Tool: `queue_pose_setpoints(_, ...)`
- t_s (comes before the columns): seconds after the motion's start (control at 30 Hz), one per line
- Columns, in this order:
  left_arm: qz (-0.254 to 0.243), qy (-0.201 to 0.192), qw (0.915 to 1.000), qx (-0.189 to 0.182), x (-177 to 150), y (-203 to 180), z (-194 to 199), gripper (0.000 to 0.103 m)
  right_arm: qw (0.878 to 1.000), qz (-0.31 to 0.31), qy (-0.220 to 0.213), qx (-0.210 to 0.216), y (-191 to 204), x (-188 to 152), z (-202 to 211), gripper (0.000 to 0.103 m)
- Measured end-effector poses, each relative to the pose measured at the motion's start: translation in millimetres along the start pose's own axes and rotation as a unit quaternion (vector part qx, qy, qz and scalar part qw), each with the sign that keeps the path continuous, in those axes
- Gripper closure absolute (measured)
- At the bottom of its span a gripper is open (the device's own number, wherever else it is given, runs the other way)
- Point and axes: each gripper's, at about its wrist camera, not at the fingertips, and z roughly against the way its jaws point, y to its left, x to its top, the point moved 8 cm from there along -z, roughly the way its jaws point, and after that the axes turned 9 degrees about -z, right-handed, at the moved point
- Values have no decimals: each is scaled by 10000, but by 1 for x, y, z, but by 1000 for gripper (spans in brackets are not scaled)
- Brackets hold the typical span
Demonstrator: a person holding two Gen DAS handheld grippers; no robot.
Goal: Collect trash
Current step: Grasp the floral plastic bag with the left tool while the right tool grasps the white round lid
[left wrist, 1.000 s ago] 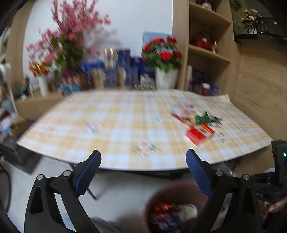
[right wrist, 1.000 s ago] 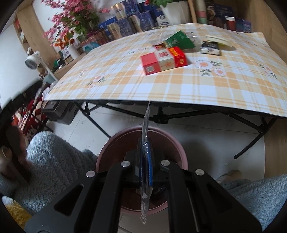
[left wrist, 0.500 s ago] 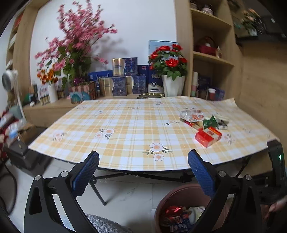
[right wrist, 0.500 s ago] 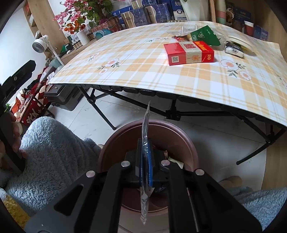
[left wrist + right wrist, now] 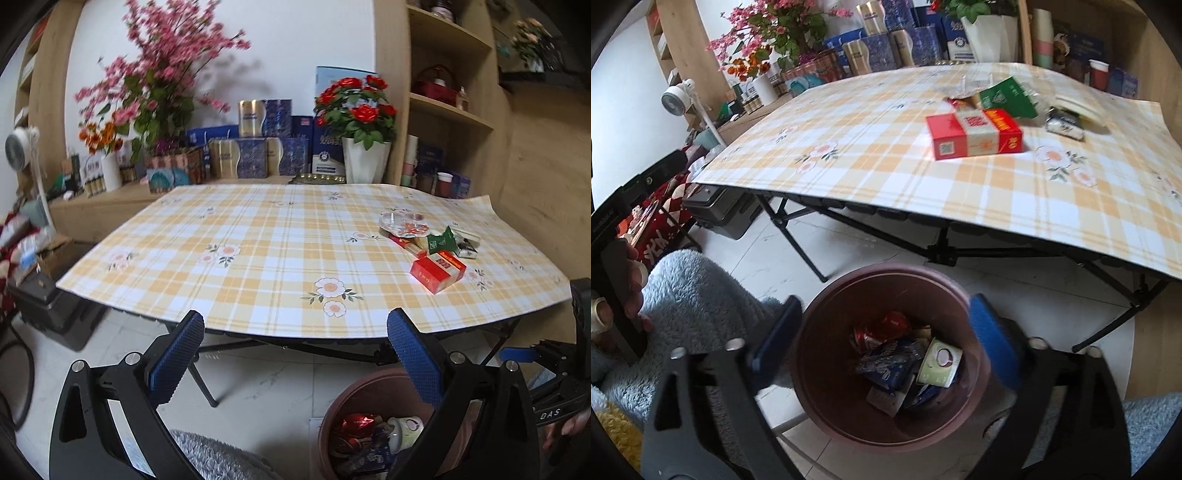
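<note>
We have two cameras, one on each hand tool, and each looks forward between its own blue-padded fingers (image 5: pixel 177 354). Our left camera sits low near the floor and looks across the yellow checked desk (image 5: pixel 280 258) toward the shelves. Our right camera tips down more, close above the round brown plastic bin (image 5: pixel 886 435). Both see the bin, the desk and the red and white cardboard box (image 5: pixel 437 271) on it.

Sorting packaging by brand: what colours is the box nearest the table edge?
The box is red with a white band; right wrist view.
</note>
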Motion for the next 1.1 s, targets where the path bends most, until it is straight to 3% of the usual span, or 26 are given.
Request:
queue_pose_setpoints(0.4,266,376,9989,-18,-10,7,-8,6,9964,-268,-313,-736,-31,23,18,6)
queue_pose_setpoints(0.6,256,473,9985,-46,-12,5,-12,6,9962,-146,-535,-676,-38,34,31,6)
queue_pose_setpoints(0.8,465,558,9964,-426,-9,3,-23,6,9946,-175,-806,-634,-50,52,43,6)
queue_pose_setpoints(1.1,-568,387,9934,-919,15,-54,-37,6,9855,-790,-1116,-1001,-105,85,54,6)
